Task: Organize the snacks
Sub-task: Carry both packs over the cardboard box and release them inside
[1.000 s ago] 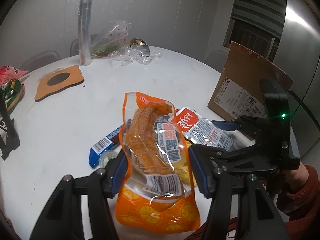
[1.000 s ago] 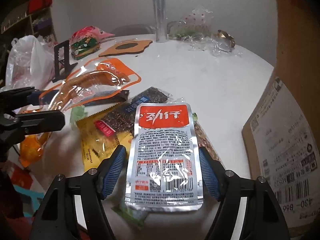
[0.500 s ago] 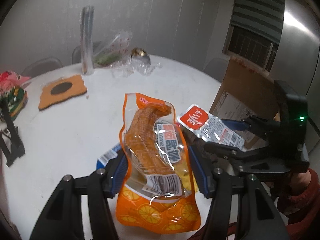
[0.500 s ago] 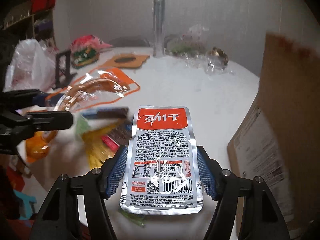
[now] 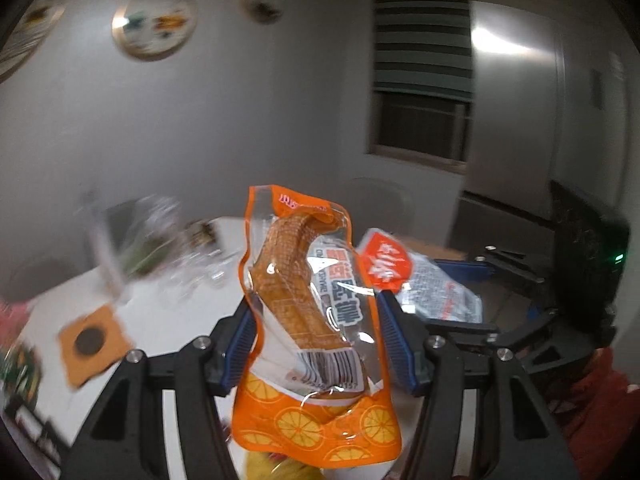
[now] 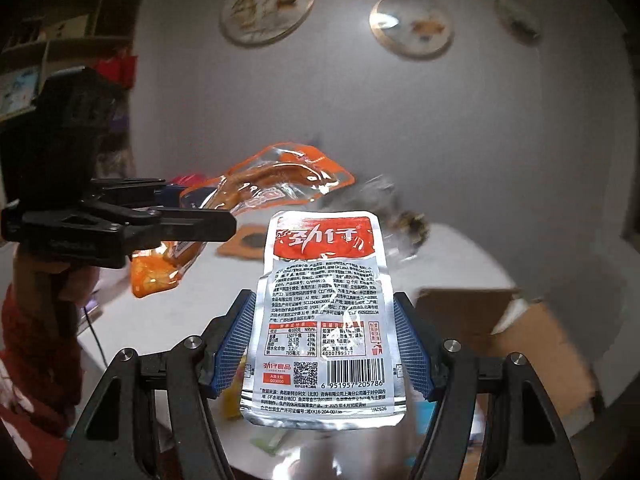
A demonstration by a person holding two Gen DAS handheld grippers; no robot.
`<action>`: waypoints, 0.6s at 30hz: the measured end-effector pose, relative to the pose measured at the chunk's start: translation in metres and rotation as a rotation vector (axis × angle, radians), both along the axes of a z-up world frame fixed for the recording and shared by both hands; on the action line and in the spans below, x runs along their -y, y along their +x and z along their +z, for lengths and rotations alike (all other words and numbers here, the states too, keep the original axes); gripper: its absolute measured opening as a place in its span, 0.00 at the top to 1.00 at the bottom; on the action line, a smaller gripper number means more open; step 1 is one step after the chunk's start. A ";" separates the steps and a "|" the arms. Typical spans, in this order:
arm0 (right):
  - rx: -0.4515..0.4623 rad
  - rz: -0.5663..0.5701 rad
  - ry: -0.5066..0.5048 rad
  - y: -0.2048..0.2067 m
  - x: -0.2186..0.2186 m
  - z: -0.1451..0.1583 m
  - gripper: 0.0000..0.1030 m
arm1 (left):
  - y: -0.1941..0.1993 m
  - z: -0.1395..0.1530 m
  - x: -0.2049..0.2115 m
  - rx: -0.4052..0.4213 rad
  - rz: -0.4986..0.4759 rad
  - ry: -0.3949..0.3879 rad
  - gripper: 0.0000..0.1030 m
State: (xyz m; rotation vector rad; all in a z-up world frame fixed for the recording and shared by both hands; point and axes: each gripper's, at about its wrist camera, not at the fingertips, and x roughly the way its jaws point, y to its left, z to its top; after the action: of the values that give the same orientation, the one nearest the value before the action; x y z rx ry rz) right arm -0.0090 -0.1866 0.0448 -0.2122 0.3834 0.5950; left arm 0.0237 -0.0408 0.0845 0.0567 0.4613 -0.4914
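My left gripper (image 5: 316, 344) is shut on an orange snack pouch (image 5: 308, 304) with a clear window, held upright well above the white round table (image 5: 160, 320). My right gripper (image 6: 324, 340) is shut on a silver packet with a red label (image 6: 324, 304), also lifted off the table. In the left wrist view the silver packet (image 5: 416, 280) and the right gripper (image 5: 480, 296) hang just to the right. In the right wrist view the left gripper (image 6: 168, 224) holds the orange pouch (image 6: 276, 184) at the left. More snacks (image 6: 272, 440) lie blurred on the table below.
An open cardboard box (image 6: 500, 320) stands at the table's right side. An orange wooden coaster (image 5: 92, 344) lies at the left, crumpled clear wrap (image 5: 172, 256) and a clear tube (image 5: 104, 248) at the back. Decorative plates (image 6: 268, 8) hang on the wall. A red sleeve (image 6: 36, 356) shows at the left.
Both grippers rose off the table with their packets, which now hang in the air. The views tilted up to the wall, and the box and table dropped lower in frame.
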 end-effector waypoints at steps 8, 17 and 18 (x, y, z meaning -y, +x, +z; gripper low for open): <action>-0.044 -0.176 0.015 0.023 0.067 0.003 0.37 | 0.061 0.018 0.089 -0.105 -0.249 0.010 0.46; -0.205 -0.218 -0.002 0.055 0.098 -0.035 0.37 | 0.110 -0.024 0.155 -0.300 -0.354 0.145 0.46; -0.219 -0.216 -0.007 0.059 0.098 -0.038 0.37 | 0.114 -0.030 0.158 -0.321 -0.359 0.159 0.46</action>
State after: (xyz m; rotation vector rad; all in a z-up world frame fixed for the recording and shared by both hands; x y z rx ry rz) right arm 0.0502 -0.2841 0.0067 -0.1100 0.6115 0.4046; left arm 0.1382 -0.1984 0.0543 0.2187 0.8122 -0.8212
